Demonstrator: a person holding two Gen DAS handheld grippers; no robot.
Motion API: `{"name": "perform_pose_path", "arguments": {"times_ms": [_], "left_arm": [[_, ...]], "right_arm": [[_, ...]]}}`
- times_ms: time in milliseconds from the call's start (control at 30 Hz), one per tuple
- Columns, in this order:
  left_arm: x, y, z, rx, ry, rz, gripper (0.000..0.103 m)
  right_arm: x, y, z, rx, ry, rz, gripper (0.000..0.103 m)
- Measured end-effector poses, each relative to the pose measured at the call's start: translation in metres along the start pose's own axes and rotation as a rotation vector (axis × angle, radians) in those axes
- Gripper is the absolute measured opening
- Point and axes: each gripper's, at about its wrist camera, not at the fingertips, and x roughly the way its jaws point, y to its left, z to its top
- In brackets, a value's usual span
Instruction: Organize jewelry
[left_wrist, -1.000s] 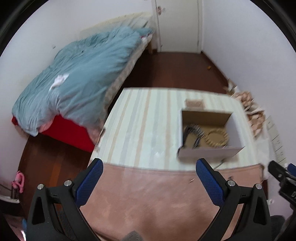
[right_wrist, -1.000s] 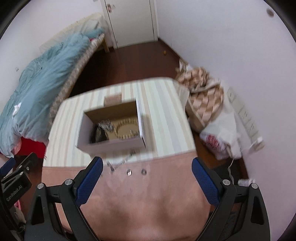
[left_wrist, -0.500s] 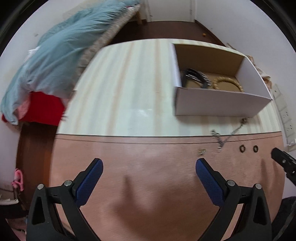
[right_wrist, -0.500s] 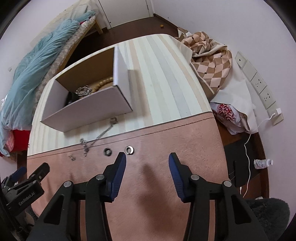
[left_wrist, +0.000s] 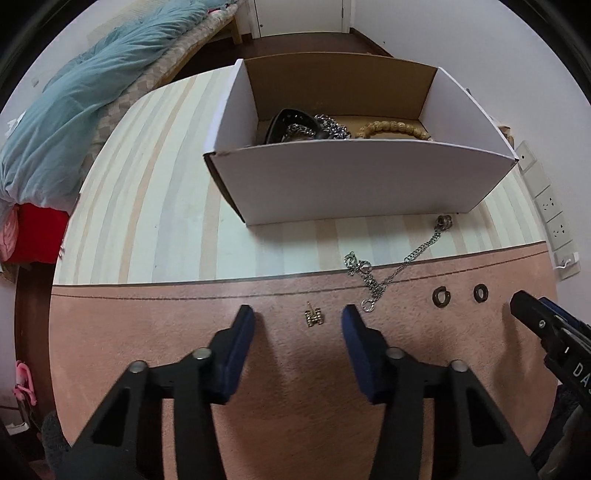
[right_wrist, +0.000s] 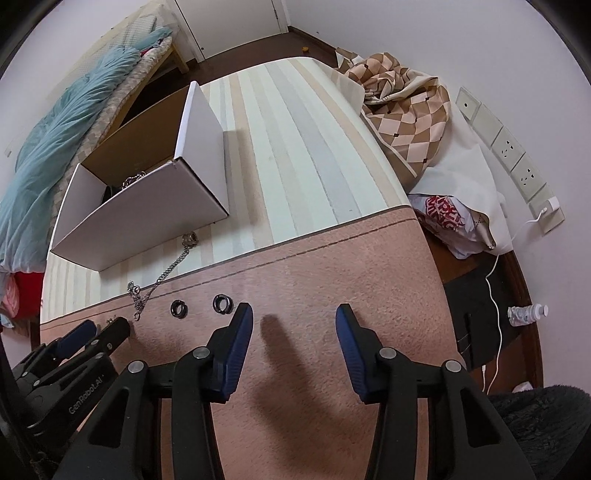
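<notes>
Left claw (left_wrist: 297, 319) lowered, closing around upright earring (left_wrist: 314, 317).

Both wrist cams steep down, close; share box (left_wrist: 354, 184), rings (right_wrist: 223, 302).

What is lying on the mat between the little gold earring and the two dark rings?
The silver chain lies between the gold earring and the dark rings. The left wrist view shows it best, trailing from the pink mat toward the box.
</notes>
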Motion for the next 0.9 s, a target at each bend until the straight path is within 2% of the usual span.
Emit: {"name": "perform_pose_path", "arguments": {"times_ms": [33, 67, 267, 533, 700, 800, 867, 900], "left_arm": [[0.000, -0.002, 0.000, 0.003, -0.003, -0.002, 0.036], [-0.001, -0.003, -0.001, 0.006, -0.007, -0.009, 0.028], [-0.004, -0.009, -0.003, 0.020, -0.012, -0.038, 0.007], [-0.012, 0.012, -0.008, -0.014, -0.017, -0.035, 0.006], [-0.014, 0.037, -0.013, -0.058, -0.009, -0.014, 0.006], [-0.014, 0.046, -0.017, -0.079, -0.002, -0.008, 0.006], [-0.013, 0.053, -0.017, -0.086, 0.000, -0.006, 0.006], [-0.013, 0.054, -0.017, -0.087, 0.000, -0.005, 0.006]], "right_arm": [[0.000, -0.001, 0.000, 0.001, -0.001, 0.000, 0.049], [0.000, -0.001, 0.001, 0.001, -0.004, -0.002, 0.049], [-0.002, -0.002, 0.003, 0.010, -0.009, 0.009, 0.049], [-0.006, 0.012, 0.001, -0.040, -0.004, 0.126, 0.049], [0.003, 0.033, 0.000, -0.114, -0.004, 0.100, 0.049], [0.013, 0.042, -0.003, -0.149, 0.007, 0.063, 0.049], [0.014, 0.049, -0.005, -0.190, -0.016, 0.020, 0.049], [0.014, 0.051, -0.006, -0.199, -0.021, 0.017, 0.038]]}}
